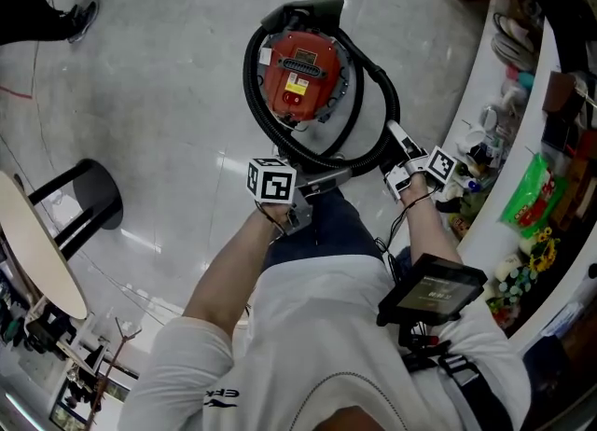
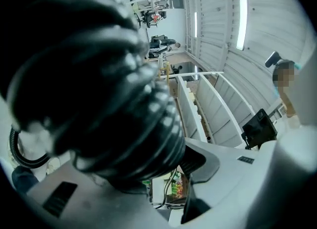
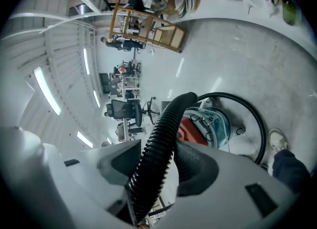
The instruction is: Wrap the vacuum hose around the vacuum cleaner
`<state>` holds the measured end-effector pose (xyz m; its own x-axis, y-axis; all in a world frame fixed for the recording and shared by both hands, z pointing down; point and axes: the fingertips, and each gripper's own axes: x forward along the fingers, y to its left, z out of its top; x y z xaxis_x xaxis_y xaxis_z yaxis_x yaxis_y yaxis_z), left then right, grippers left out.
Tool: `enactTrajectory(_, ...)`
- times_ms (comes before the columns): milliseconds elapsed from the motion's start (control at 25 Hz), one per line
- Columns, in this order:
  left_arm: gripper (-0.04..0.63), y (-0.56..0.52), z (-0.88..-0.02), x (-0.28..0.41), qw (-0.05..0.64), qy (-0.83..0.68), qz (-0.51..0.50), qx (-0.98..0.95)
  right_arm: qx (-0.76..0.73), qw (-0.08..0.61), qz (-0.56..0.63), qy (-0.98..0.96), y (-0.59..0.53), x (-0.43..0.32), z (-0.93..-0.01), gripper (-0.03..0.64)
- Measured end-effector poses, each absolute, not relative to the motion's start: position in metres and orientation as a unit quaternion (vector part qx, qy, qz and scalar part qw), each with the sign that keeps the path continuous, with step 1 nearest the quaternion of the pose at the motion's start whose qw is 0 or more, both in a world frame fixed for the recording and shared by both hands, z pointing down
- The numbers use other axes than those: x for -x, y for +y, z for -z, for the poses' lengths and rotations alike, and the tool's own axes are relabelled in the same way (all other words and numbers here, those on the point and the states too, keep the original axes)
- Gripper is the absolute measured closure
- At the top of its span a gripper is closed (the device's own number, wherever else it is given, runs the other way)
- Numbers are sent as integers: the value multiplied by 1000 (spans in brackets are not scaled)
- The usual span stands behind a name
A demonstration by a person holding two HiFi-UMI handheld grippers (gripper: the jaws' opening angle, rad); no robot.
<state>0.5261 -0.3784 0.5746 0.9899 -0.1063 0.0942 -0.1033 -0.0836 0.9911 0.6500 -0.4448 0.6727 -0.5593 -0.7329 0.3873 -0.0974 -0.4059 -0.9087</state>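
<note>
- The vacuum cleaner, a round canister with a red top, is standing upright on the pale glossy floor, just ahead of the person.
- The black ribbed hose is lying in a loop round the canister, close against its sides, and is rising at the near side toward both grippers.
- The left gripper is gripping the hose near its end. In the left gripper view the ribs are filling most of the frame and passing down between the jaws of the gripper.
- The right gripper is holding the hose further along. In the right gripper view the hose is running between the jaws of the gripper, with both pads lying against it.
- The same view is showing the canister with a teal, partly clear drum under the red top; its contents cannot be made out.
- A white counter is curving along the right, carrying a green bag and small bottles too small to identify.
</note>
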Motion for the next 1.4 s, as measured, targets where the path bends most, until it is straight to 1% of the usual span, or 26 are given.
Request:
enactTrajectory(240, 422, -377, -552, -531, 661, -34, 20, -749, 430, 261, 684, 528, -450, -664, -628, 411)
enactTrajectory(440, 422, -375, -534, -531, 652, -18, 39, -757, 420, 271, 660, 562, -455, -665, -598, 414)
enactTrajectory(640, 422, -378, -525, -521, 642, -28, 56, -764, 381, 266, 654, 596, -471, -648, -582, 416)
enactTrajectory(800, 422, -384, -527, -507, 640, -55, 71, -763, 339, 236, 663, 624, -492, -622, -582, 416)
enactTrajectory(1160, 422, -399, -563, -486, 653, -135, 105, -738, 281, 144, 686, 656, -528, -576, -620, 416)
enactTrajectory(1400, 422, -408, -597, -489, 677, -182, 143, -698, 253, 48, 678, 688, -551, -562, -652, 416)
